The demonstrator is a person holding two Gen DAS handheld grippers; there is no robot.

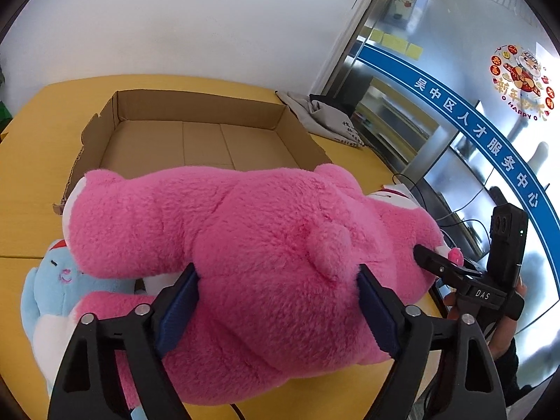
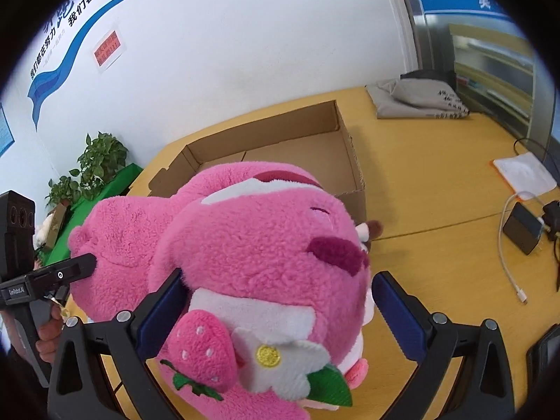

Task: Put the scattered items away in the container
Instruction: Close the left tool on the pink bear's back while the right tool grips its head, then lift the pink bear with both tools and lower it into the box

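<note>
Across the yellow bench [image 1: 42, 133], just short of the cardboard box [image 1: 196, 119], lies the big pink plush bear [image 1: 266, 245], and both hand-held grippers have it between their jaws.

The left hand-held gripper [image 1: 278, 281] straddles the bear's body, its blue pads [image 1: 185, 301] pressed into the fur on both sides, so it looks clamped on the toy. The right hand-held gripper [image 2: 280, 297] stands wide around the head: the left pad touches the plush, the right one shows a clear gap, so no real hold there yet.

Risks, biggest first, as I judge them:
- The bear is long and floppy. Lifted by one grip only, it could sag and catch the box's near wall, pushing the light box away.
- The blue plush toy [image 1: 59, 280] lies partly under the bear and could be dragged along or knocked off the bench edge.
- Soft fur compresses, so the body may slip through the pads.

Count: one box, nothing visible inside it; one pink bear; one blue toy; two hand-held grippers.
</note>
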